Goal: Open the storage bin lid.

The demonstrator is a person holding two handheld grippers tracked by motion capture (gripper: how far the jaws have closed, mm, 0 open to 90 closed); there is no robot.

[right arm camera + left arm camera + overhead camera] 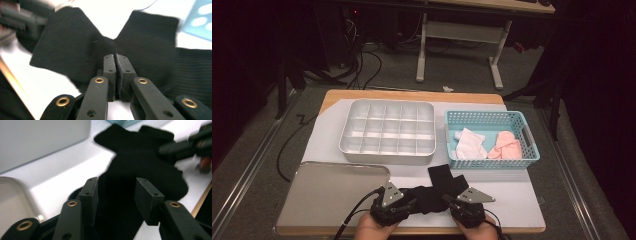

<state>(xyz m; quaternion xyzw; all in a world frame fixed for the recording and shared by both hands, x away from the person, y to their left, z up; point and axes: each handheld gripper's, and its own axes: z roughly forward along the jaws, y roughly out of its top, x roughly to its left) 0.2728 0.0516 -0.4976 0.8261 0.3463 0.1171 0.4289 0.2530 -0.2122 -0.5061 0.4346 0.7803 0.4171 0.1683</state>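
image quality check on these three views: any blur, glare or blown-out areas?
High view: dark surroundings, lit table, faint glare on the flat metal tray; the black knit socks lose detail. Left gripper view: white table cover blown out, the far gripper at upper right blurred. Right gripper view: background overexposed and soft, blurred gripper at upper left, own jaws sharp.

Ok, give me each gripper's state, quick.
Left gripper: open, jaws apart either side of the black socks, not pinching.
Right gripper: shut on the black socks.
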